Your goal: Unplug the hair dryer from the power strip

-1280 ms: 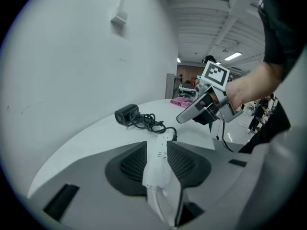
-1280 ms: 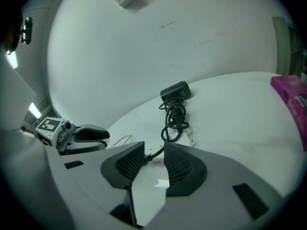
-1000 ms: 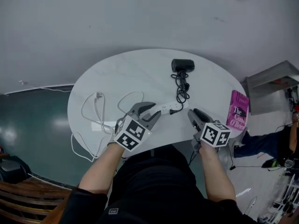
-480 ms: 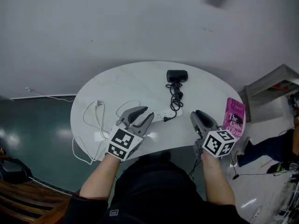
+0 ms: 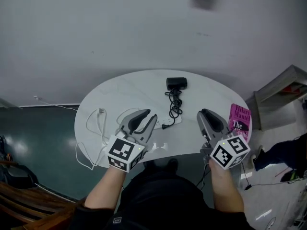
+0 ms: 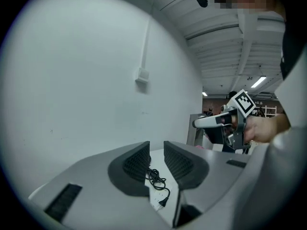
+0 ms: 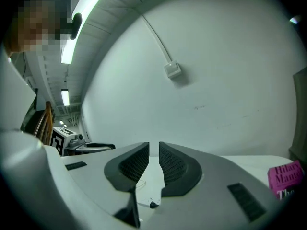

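Fingers of left gripper (image 6: 156,146), just closing, and right gripper (image 7: 154,145) gape narrowly, empty; pink book (image 5: 238,122) reads "Hilary Mantel".

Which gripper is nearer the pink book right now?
Right. The right gripper hovers beside the pink book, on its left in the head view; the left gripper, fingers just closing with nothing between them, is beyond the power strip.
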`<state>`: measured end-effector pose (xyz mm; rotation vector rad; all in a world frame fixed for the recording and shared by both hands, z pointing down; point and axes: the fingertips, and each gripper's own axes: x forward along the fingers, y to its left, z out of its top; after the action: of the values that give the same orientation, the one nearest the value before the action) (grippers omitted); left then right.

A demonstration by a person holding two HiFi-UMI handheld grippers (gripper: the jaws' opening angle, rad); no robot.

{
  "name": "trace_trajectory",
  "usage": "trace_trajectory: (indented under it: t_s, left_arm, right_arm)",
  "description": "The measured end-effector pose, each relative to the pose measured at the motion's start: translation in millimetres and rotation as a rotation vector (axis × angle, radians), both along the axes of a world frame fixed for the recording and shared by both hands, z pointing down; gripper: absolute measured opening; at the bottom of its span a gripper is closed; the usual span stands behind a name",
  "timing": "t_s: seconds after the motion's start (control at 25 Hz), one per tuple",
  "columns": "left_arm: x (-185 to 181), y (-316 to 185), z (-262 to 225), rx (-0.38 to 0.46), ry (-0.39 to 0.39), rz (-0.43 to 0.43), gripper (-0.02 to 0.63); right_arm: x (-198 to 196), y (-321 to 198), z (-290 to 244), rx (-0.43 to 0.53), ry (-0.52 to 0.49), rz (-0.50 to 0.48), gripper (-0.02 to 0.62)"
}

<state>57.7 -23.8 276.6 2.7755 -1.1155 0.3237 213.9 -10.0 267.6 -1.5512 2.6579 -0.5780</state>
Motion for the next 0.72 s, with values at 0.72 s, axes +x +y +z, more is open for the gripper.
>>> trace_trajectory:
  t_s: [0.72]
  left_arm:
    - [-9, 1, -76, 0.142, 0.098, -0.132, 0.020]
  right_arm:
    - [-10, 15, -88, 0.312, 0.061, -0.015, 0.037]
